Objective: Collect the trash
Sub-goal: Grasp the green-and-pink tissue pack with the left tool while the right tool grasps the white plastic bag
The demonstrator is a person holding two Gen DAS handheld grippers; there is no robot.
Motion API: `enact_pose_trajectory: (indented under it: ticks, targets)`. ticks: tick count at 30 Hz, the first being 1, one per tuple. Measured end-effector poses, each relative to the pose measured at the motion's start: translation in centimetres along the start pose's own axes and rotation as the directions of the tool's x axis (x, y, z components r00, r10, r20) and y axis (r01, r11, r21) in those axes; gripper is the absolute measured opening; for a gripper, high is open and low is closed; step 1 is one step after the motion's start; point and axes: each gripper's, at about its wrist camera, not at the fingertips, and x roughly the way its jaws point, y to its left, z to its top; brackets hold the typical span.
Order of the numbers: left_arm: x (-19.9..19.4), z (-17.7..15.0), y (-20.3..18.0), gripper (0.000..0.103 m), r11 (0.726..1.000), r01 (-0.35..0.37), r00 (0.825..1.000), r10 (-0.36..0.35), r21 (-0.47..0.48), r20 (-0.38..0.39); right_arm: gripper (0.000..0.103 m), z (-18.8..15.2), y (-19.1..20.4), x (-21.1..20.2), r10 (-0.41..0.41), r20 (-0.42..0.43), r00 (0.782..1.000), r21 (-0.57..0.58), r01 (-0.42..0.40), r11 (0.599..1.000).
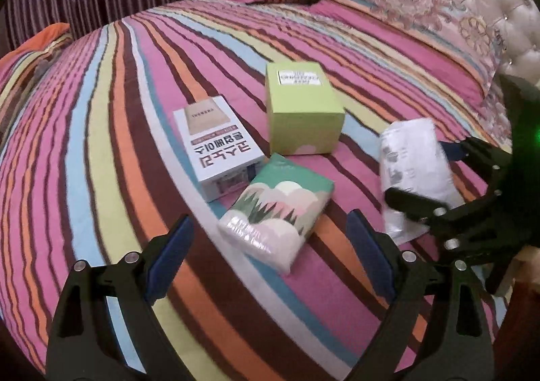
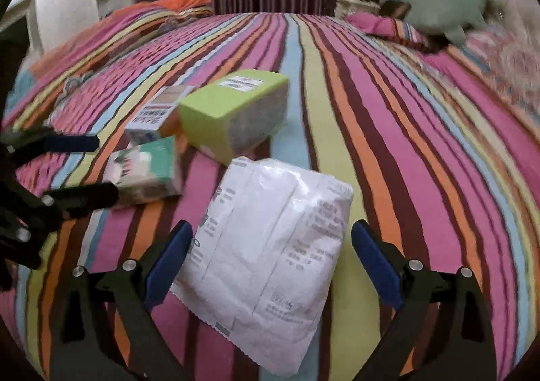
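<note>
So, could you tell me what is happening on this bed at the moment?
A person with a gripper in each hand is collecting trash from a striped bedspread. The right gripper is open around a white plastic packet, not yet closed on it. The left gripper is open in front of a tissue pack. A white carton and a green box lie untouched behind them.

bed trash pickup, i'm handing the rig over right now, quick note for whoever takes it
Left tongs: open, empty, lined up on the tissue pack.
Right tongs: open, either side of the white plastic package, not closed on it.
White printed box and green box sit just beyond the tissue pack on the striped bedspread.
Done: nothing picked up.
Left: all four items; no bin in view.
</note>
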Motion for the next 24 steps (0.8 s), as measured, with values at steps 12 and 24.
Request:
enact_pose_trajectory:
  ticks: [12, 24]
  targets:
    - [3.1, 0.8, 0.1, 0.087, 0.996, -0.028, 0.999, 0.025, -0.083, -0.035, 0.090, 0.0, 0.0, 1.1, -0.022, -0.047, 0.999, -0.011, 0.021, 1.000]
    - [1.0, -0.7, 0.3, 0.054, 0.975, -0.095, 0.995, 0.088, -0.201, -0.043, 0.070, -0.7, 1.2, 1.4, -0.078, -0.039, 0.996, -0.096, 0.074, 0.993]
